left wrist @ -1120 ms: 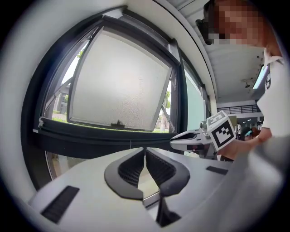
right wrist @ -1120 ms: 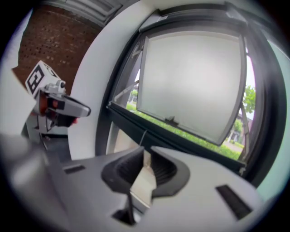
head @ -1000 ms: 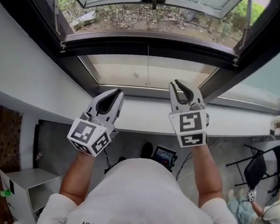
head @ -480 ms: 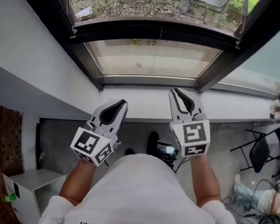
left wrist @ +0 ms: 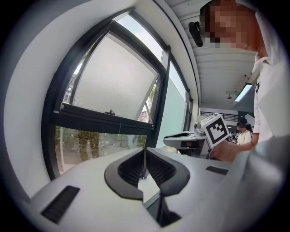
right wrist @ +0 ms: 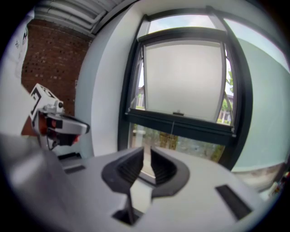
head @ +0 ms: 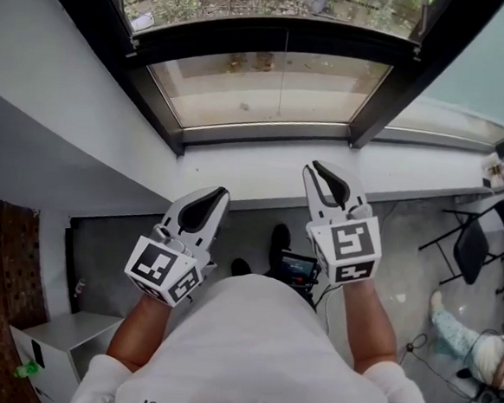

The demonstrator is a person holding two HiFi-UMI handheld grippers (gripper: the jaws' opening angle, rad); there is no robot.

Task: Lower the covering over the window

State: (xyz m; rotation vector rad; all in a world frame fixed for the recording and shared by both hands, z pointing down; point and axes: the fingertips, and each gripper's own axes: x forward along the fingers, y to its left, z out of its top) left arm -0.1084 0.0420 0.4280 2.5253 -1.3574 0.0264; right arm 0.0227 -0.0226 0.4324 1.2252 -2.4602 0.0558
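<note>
- Head view: both tools are held out side by side in front of the person's white shirt [head: 249, 352], pointing toward the window [head: 270, 85], and both are well short of it.
- The left tool [head: 219, 194] hangs over the grey floor [head: 110, 237] below the white sill [head: 237, 165]. The right tool [head: 316, 168] has its tips over the sill's near edge.
- The window has a dark frame. Its lower pane is clear, and a thin cord [head: 284, 68] hangs down the middle of it.
- A white cabinet [head: 50, 337] stands at the lower left beside a brick wall [head: 0, 255]. A black chair [head: 478, 249] stands at the right.
- Left gripper view: the left tool's ribbed jaws are pressed together with only a hairline between them, and they hold nothing.
- Ahead of them, a pale matt panel [left wrist: 115, 81] fills the upper part of the window. I cannot tell whether it is the covering or a frosted sash. The lower pane shows greenery outside.
- The right tool, with its marker cube [left wrist: 216, 129], shows at the right.
- Right gripper view: the right tool's jaws stand a narrow slit apart, and the window is visible through the gap. Nothing is between them.
- The pale panel sits straight ahead with a small handle [right wrist: 177, 113] at its lower edge. The cord hangs just below the handle, and the clear pane lies under that.
- The left tool shows at the left, in front of the brick wall.
</note>
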